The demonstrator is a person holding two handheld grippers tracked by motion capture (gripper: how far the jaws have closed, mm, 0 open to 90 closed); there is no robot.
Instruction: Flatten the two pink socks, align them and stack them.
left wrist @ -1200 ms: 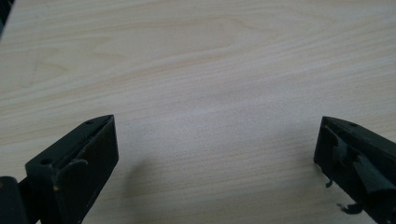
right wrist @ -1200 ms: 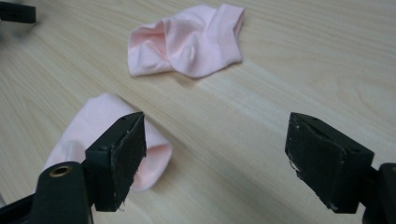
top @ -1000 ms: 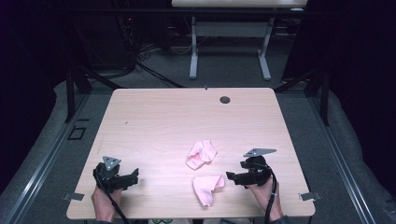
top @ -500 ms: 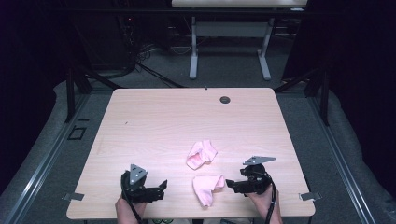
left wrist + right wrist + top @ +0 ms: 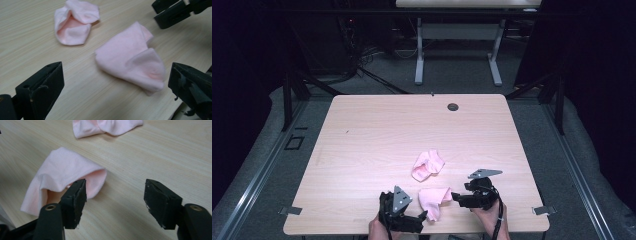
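— What do we have at the near edge of the table (image 5: 362,130)?

— Our left gripper (image 5: 422,218) with jaws wide apart, holding nothing, just left of the nearer pink sock (image 5: 433,200). Our right gripper (image 5: 455,197) sits at that sock's right; its jaws have just been closing but grip nothing.

— And farther off?

— A second pink sock (image 5: 427,165), crumpled, just beyond. We read no writing on either.

Grey carpet floor (image 5: 362,85), second table (image 5: 462,4) behind, dark surroundings.
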